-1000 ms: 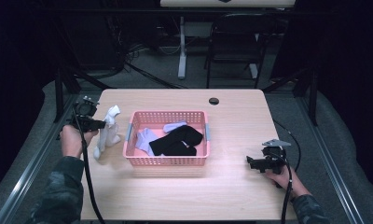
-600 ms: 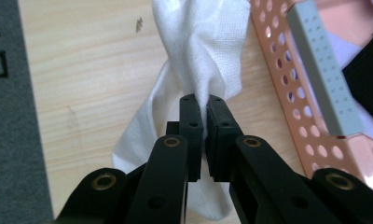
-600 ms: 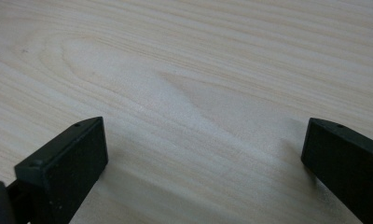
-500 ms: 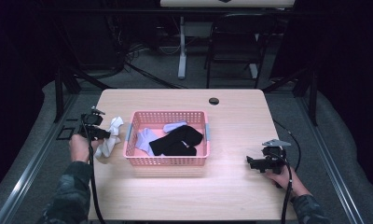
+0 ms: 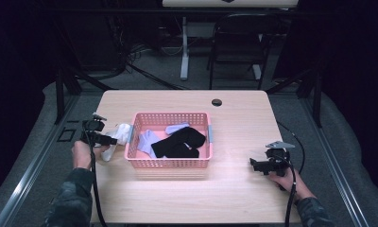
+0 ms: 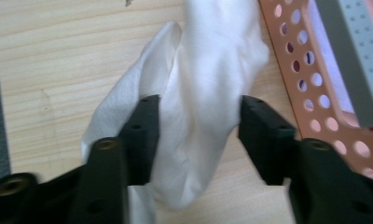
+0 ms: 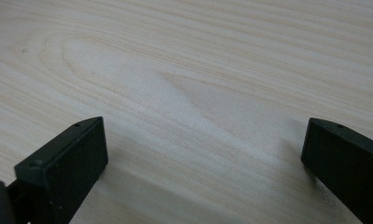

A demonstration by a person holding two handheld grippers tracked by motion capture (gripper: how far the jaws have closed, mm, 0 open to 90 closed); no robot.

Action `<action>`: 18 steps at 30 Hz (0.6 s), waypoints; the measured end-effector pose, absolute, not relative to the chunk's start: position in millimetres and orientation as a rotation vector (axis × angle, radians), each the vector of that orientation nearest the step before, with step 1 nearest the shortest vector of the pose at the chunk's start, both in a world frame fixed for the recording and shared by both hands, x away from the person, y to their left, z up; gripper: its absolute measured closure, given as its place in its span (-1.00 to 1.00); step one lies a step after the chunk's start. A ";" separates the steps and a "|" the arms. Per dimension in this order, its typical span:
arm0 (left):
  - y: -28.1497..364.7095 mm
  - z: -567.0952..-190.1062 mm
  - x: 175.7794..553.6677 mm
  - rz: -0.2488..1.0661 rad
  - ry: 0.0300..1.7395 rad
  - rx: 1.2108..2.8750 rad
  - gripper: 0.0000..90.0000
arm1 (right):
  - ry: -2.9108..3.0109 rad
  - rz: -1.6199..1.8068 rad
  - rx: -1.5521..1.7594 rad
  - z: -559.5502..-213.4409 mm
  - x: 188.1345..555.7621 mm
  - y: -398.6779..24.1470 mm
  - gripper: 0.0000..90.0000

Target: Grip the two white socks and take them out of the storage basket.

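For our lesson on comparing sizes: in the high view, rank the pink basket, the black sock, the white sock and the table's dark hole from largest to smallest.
1. pink basket
2. black sock
3. white sock, though the left gripper hides part of it, so its full size is unsure
4. dark hole

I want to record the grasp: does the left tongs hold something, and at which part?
Nothing is gripped. The left tongs have just been opening; the white sock lies between the jaws on the table, beside the pink basket. The right tongs are open, holding nothing.

Left claw (image 6: 198, 135) lower, jaws just opened around the white sock (image 6: 208, 93), now on the table (image 6: 58, 60).
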State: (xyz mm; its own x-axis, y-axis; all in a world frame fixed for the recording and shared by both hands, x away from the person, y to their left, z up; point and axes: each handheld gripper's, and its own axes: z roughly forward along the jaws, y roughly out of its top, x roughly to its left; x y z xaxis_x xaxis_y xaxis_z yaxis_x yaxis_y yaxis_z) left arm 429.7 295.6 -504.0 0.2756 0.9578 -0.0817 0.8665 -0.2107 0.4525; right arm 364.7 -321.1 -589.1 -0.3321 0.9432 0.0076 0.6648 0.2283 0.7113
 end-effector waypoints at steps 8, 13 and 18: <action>303.3 -479.2 405.4 0.367 1.581 2.106 -0.52 | 2.079 0.877 1.477 -589.2 364.6 -321.1 -1.00; 304.2 -467.4 388.2 0.413 1.533 2.090 -0.67 | 2.079 0.877 1.477 -589.3 364.6 -321.1 -1.00; 305.5 -464.5 372.3 0.461 1.517 2.067 -0.75 | 2.079 0.877 1.477 -589.2 364.6 -321.1 -1.00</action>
State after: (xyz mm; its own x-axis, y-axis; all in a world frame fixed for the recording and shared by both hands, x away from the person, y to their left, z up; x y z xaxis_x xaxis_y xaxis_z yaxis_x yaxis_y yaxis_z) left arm 372.3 305.5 -464.5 0.3115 0.9495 -0.0368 0.7687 -0.2291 0.5971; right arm 364.6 -321.1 -589.2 -0.3317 0.9434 0.0073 0.6634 0.2277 0.7128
